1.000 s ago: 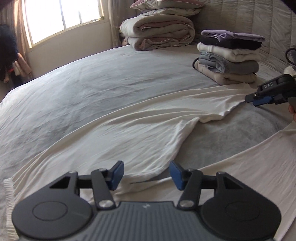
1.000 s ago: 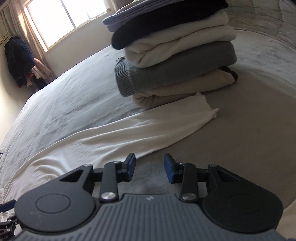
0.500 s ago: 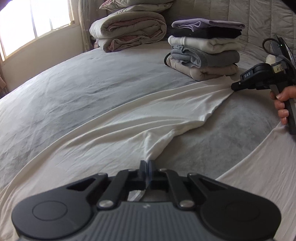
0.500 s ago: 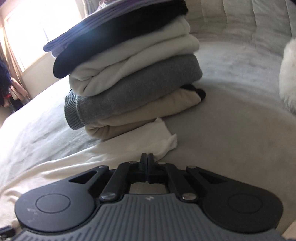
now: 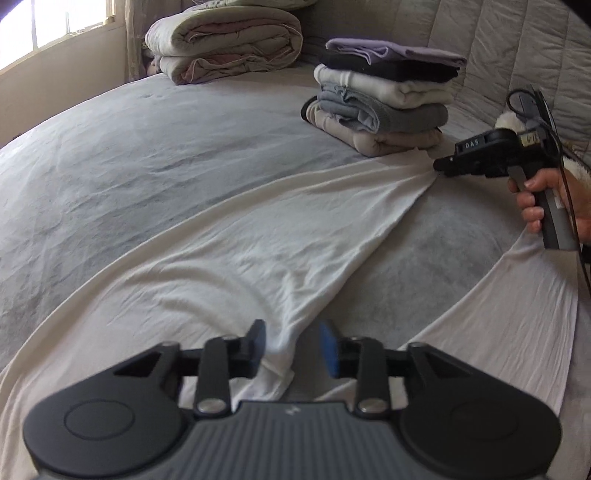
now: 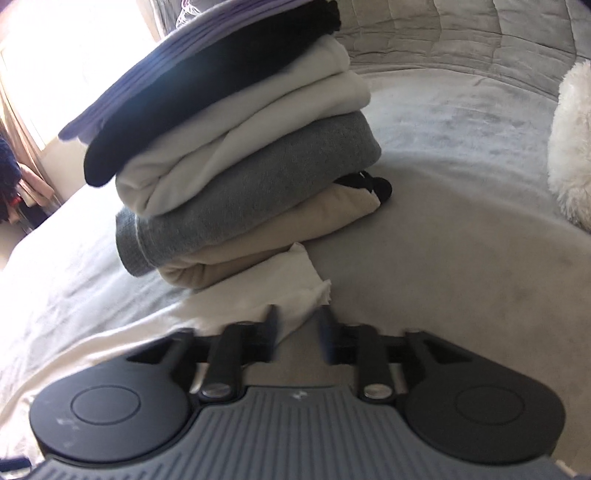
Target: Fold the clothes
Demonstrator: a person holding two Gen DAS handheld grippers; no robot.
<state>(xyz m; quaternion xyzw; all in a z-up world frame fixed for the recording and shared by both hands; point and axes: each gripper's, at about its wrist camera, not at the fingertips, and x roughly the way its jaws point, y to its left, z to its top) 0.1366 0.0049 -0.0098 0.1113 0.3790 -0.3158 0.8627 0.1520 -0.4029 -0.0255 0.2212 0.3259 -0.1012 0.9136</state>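
A long white garment (image 5: 258, 251) lies stretched across the grey bed (image 5: 147, 147). My left gripper (image 5: 293, 347) is open at its near end, with a bunched fold of the cloth lying between the blue-padded fingers. The far end (image 6: 295, 284) reaches the foot of a stack of folded clothes (image 6: 240, 147). My right gripper (image 6: 299, 328) stands open there, the cloth's corner between its fingers. In the left wrist view a hand (image 5: 535, 206) holds the right gripper (image 5: 441, 166) at that tip. Another part of the white garment (image 5: 517, 314) runs along the right.
The stack of folded clothes (image 5: 384, 103) sits at the back right of the bed. Rolled blankets (image 5: 229, 40) lie behind it near a window (image 5: 55, 22). A quilted headboard (image 5: 517, 55) and a fluffy white object (image 6: 572, 147) are on the right.
Both grippers were open one second ago, shut on the white cloth half a second ago, and are open again now. Both have moved closer to the cloth's ends.
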